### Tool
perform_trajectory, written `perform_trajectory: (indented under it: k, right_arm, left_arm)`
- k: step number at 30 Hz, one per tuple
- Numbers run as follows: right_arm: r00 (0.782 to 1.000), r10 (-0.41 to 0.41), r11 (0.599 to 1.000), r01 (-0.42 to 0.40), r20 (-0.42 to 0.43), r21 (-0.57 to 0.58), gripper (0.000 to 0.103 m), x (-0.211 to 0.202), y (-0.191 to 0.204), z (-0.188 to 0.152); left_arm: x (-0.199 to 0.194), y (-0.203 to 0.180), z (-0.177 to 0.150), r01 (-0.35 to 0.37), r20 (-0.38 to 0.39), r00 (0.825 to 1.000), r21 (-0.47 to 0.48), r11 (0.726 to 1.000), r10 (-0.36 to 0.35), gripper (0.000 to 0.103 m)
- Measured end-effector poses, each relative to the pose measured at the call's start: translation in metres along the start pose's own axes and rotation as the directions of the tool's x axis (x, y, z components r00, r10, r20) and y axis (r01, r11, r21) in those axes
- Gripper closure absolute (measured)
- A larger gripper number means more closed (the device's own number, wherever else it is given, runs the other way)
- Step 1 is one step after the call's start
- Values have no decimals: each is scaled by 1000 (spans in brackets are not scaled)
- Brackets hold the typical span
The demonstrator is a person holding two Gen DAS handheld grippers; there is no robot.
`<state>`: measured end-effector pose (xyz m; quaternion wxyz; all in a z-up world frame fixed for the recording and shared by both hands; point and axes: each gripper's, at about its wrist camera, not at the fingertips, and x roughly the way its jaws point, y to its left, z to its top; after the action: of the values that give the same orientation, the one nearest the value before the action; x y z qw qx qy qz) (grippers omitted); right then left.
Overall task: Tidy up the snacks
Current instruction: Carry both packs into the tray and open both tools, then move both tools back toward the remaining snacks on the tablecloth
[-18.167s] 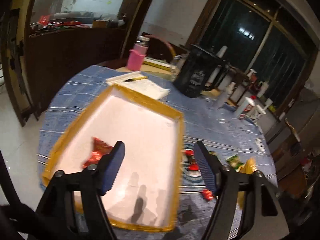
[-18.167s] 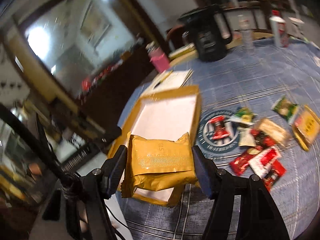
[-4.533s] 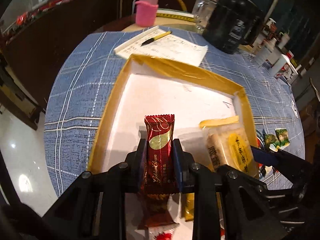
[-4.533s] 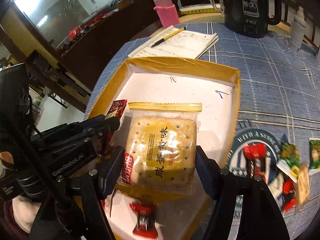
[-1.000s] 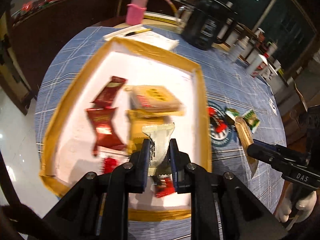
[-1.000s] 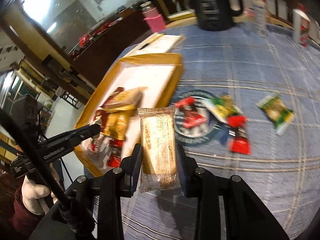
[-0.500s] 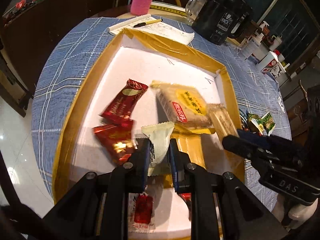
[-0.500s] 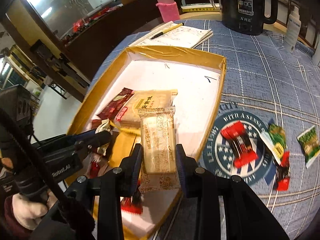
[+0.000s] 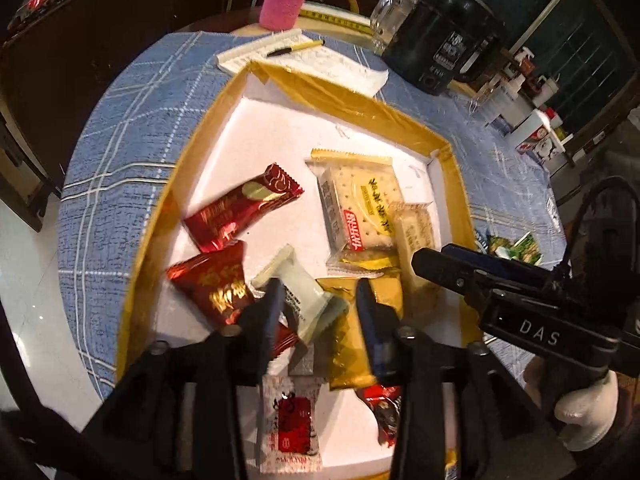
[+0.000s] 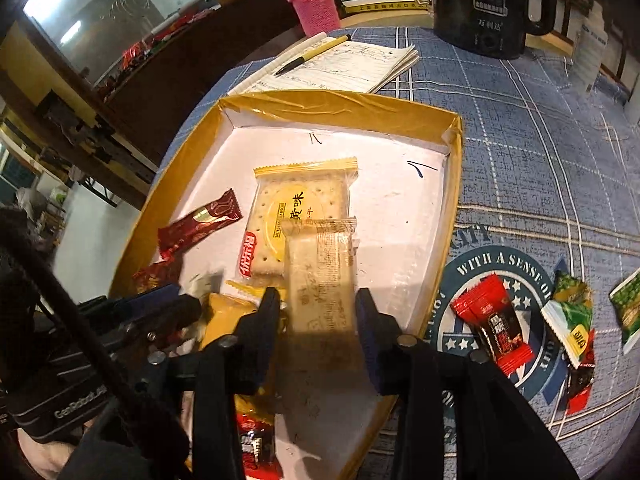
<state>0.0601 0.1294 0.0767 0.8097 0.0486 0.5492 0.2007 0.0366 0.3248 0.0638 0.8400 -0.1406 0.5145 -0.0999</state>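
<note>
Your tray (image 10: 340, 110) has yellow taped walls and a white floor. It sits on a blue tablecloth (image 10: 520, 152) checked with white lines. The bottle sleeve (image 10: 316, 12) is pink, the pitcher (image 10: 486, 4) black.

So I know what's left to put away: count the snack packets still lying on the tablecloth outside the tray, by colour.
red packets: 2
green packets: 2
Total: 4
</note>
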Motion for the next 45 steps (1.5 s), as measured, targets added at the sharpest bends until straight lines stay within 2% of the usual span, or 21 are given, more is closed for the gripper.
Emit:
perform_trajectory:
  k: [5,9,12,17,21,32,45]
  right_arm:
    - [999,24,1000,-24,45,7,53,-23,-1,-8]
    - [997,29,1000,-30,76,10,53,-43,-7,-21]
    - [995,-8,1000,8,97,-7,53,-56,-12,-31]
    - [983,-114,993,118,141,-19,53,-80,-29,-50]
    - [972,-165,986,168,165,-4,53,-96,-51,-62]
    - [937,-286,953,300,198,-41,53,-134,-101,-96]
    - [938,-295,950,309,184,-51,51,-153,-154,-111]
  left_arm:
    - [-23,-4,-8,17,59,998,-36,999,-15,43]
    - [-37,-10,-18,52,80,996,-90,995,-45,42]
    - [-45,-21,-28,66,85,995,-104,992,-57,42]
    - [-51,-55,-44,42,87,995,-48,998,-38,42]
    - [-51,-86,-56,43,76,996,-4,999,-43,42]
    - [-49,-156,-77,38,78,996,33,999,-41,42]
    - [-32,-208,-94,32,69,997,29,999,-34,42]
